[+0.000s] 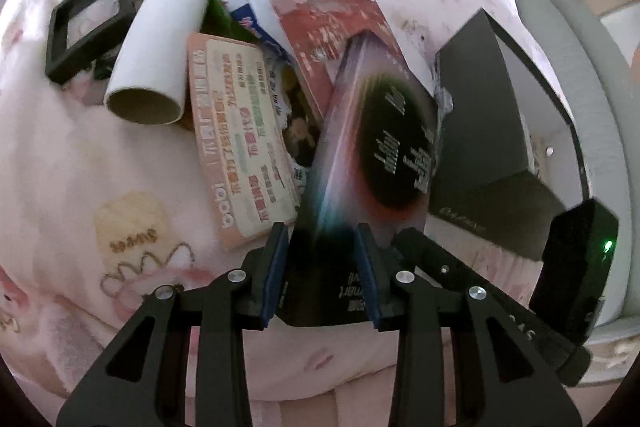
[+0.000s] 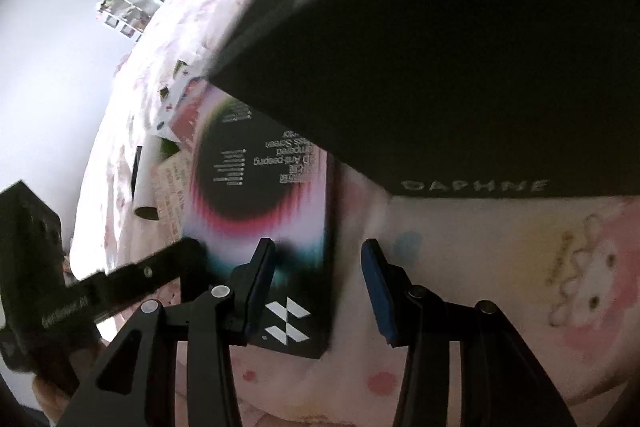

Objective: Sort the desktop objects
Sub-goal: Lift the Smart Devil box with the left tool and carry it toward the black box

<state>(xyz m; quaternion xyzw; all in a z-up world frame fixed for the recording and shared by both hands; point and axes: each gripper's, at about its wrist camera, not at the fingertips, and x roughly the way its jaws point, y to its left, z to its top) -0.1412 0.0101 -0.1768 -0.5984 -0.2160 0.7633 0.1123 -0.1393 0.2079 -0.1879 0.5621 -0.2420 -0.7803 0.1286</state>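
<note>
A pink cartoon-print cloth (image 1: 120, 163) covered the surface, with a white wall and a grey door behind it in the right wrist view. The left gripper (image 1: 323, 269) pinched the near end of a screen-protector box (image 1: 372, 143), its far end over a pile holding a cardboard tube (image 1: 160, 43), a pink packet (image 1: 240, 143) and a red box (image 1: 332, 27). The right gripper (image 2: 318, 285) stood spread beside that box, apparently holding nothing, under a large black box (image 2: 460, 67).

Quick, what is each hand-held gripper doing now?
Left hand-held gripper: closed on the screen protector box.
Right hand-held gripper: open, holding nothing.
</note>
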